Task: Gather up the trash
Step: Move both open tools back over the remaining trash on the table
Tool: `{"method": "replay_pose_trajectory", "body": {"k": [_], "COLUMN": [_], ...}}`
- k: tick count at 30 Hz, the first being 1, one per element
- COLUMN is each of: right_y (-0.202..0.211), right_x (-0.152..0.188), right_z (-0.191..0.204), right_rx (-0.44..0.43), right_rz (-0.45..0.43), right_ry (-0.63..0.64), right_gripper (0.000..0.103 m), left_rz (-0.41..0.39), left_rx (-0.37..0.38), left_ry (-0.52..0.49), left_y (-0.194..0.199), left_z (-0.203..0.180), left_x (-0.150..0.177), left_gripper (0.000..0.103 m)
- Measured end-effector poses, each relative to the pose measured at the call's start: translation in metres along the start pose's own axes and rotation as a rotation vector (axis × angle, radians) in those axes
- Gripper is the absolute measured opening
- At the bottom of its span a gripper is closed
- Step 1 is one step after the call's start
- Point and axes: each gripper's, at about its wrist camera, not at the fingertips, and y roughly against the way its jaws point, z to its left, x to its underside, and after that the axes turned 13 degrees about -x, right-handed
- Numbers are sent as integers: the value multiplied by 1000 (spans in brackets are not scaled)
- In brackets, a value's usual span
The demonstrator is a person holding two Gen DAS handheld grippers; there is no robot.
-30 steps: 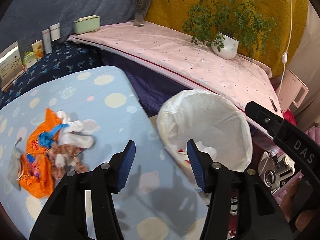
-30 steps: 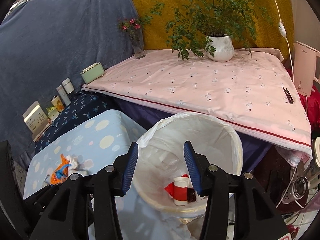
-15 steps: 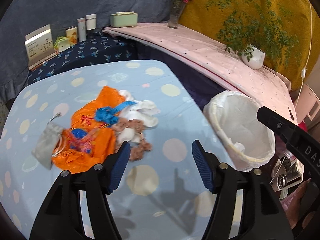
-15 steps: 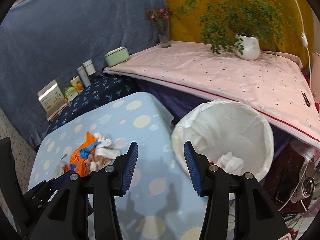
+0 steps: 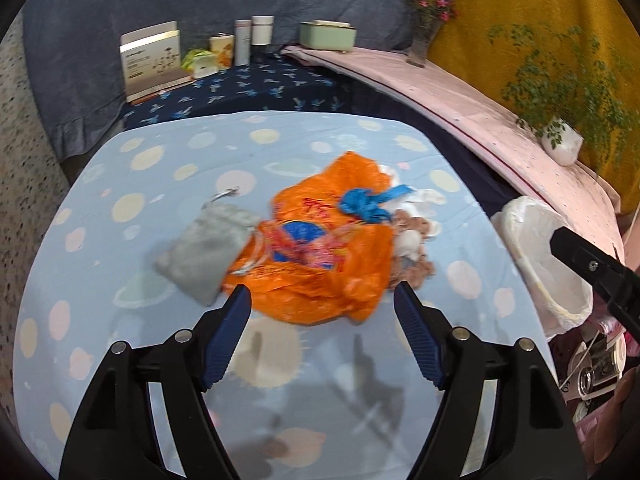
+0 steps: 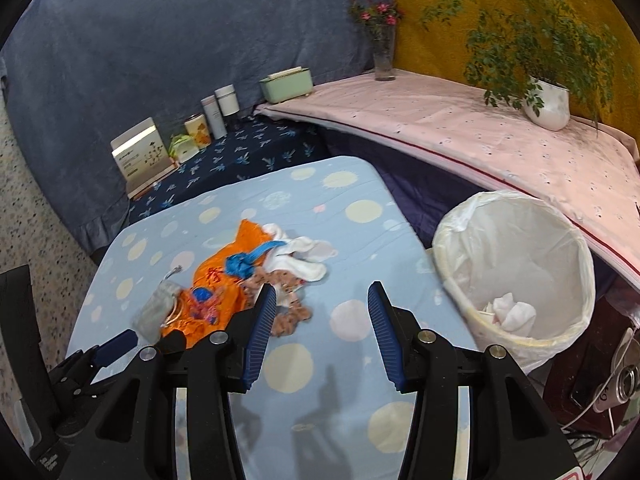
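I see a blue dotted table point(image 5: 168, 184) with an orange bag point(image 5: 320, 256), the bin point(image 6: 516, 264) right, my left gripper point(image 5: 322, 332) opening empty, right gripper point(image 6: 322, 332) parted, empty.

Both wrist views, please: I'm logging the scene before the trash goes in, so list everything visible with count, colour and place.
orange plastic bag: 1, orange, mid table
grey pouch: 1, grey, touching bag's left side
blue scrap: 1, blue, on bag
white cloths: several, white, right of bag
brown plush: 1, brown, beside bag
table: 1, light blue, dotted
bin: 1, white liner, right of table, holds white tissue
potted plant: 1, white pot, pink shelf
flower vase: 1, clear, shelf
green box: 1, shelf end
left gripper: black, blue pads, opening, empty
right gripper: open, empty
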Motion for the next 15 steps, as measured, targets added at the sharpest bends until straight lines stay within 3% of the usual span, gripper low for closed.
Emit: {"method": "replay_pose_trajectory", "body": {"k": [15], "right_y": [-39], "right_x": [29], "right_z": [49], "right_rx": [-46], "right_rz": [102], "right_ry": [48], "right_gripper": [47], "left_rz": [48], "left_rx": [-87], "left_ry": [114], "left_y": [-22], "left_z": [82], "left_x": [16], "left_gripper": [82]}}
